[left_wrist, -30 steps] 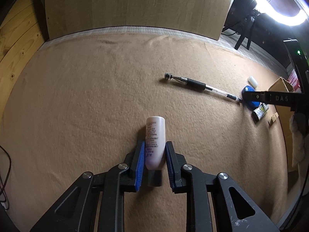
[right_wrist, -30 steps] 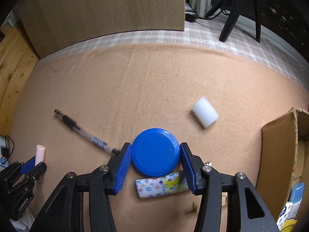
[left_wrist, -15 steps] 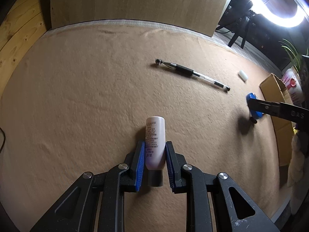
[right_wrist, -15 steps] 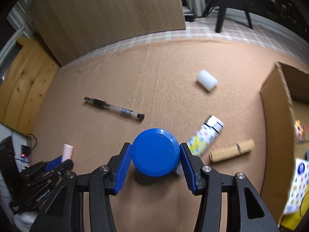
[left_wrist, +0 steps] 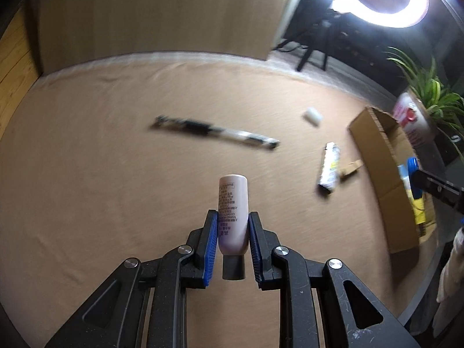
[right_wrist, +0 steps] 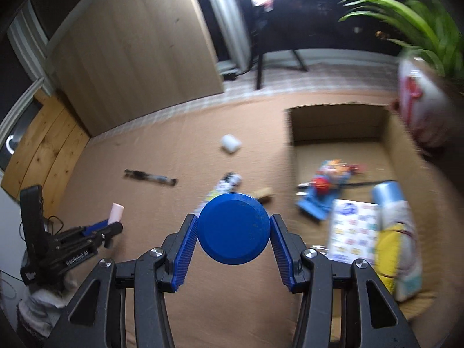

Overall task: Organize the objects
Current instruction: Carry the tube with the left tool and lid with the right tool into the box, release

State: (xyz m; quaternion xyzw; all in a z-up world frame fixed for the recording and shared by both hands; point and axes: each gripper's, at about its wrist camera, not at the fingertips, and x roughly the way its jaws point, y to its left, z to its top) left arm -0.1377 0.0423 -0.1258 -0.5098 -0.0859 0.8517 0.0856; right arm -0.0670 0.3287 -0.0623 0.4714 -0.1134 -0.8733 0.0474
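Left tongs [left_wrist: 233,229] clamped on pink tube [left_wrist: 233,211], right tongs [right_wrist: 234,233] gripping blue round lid [right_wrist: 234,229] above worktop [right_wrist: 145,203], cardboard box [right_wrist: 336,121] nearby

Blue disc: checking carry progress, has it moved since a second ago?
Yes. The blue disc, off the patterned tube, is closer to the cardboard box.
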